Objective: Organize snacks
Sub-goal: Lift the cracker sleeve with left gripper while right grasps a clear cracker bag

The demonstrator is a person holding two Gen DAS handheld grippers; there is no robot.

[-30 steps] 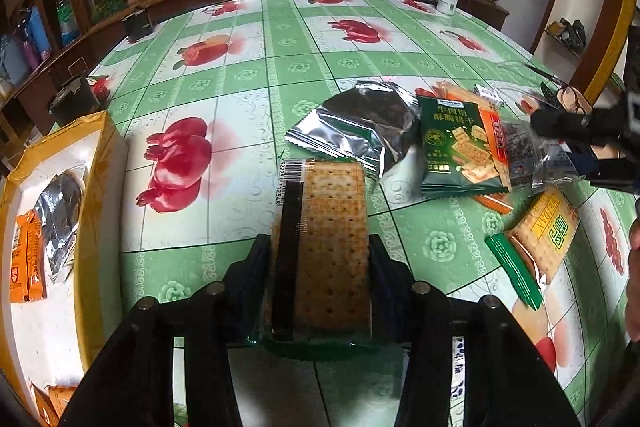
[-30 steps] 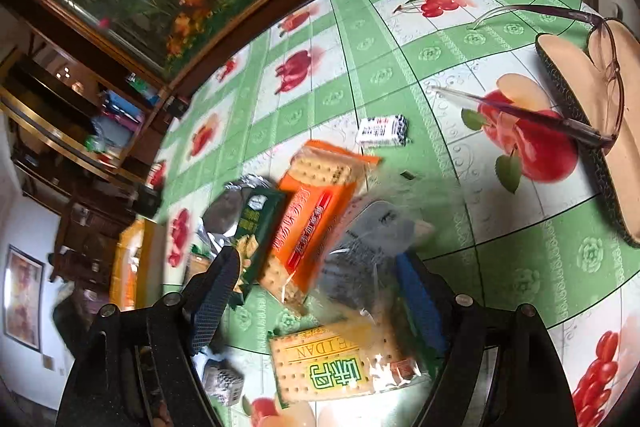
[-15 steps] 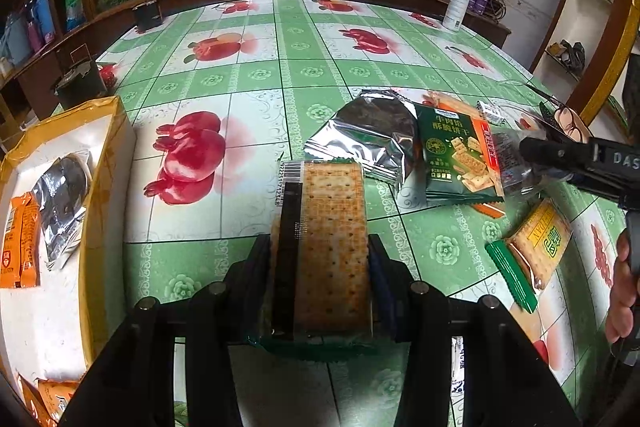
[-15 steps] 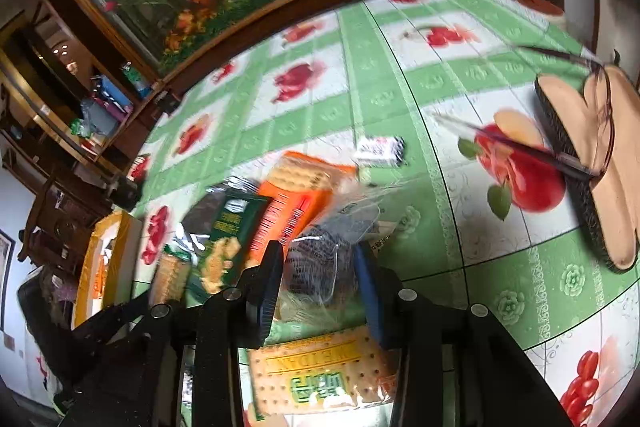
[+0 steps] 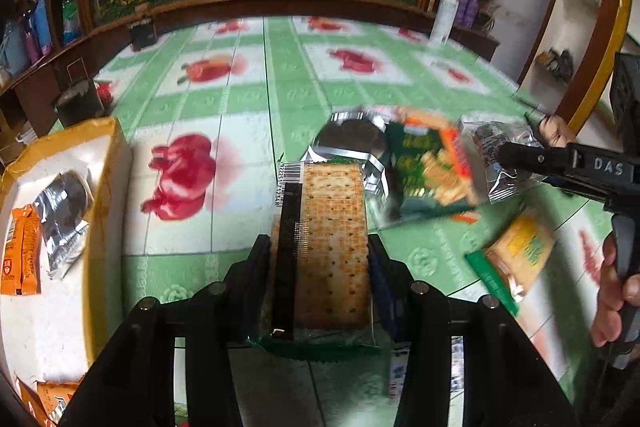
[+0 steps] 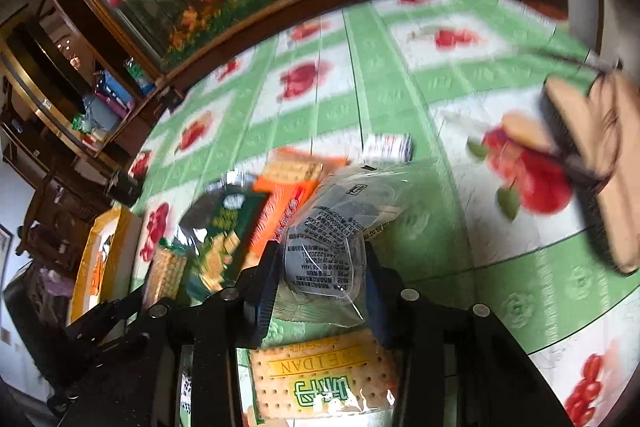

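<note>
My left gripper (image 5: 318, 251) is shut on a clear-wrapped cracker pack (image 5: 328, 243), held above the green tablecloth. My right gripper (image 6: 320, 267) is shut on a clear packet with a dark snack inside (image 6: 336, 227), lifted off the pile; that packet (image 5: 492, 155) and the right gripper (image 5: 508, 157) also show at the right of the left wrist view. On the table lie a silver packet (image 5: 352, 139), a green cracker bag (image 5: 416, 167), an orange cracker pack (image 6: 288, 187) and a yellow-labelled cracker pack (image 6: 320, 379). A yellow-rimmed box (image 5: 108, 195) at the left holds an orange packet and a silver one.
A small black-and-white wrapped sweet (image 6: 388, 147) lies beyond the pile. A spectacle case with glasses (image 6: 600, 155) sits at the right, with a pen beside it. A white bottle (image 5: 446, 15) stands at the table's far edge. A hand (image 5: 612, 291) holds the right gripper's handle.
My right gripper closed on the clear packet and raised it off the pile. The left gripper kept its hold on the cracker pack and barely moved.
</note>
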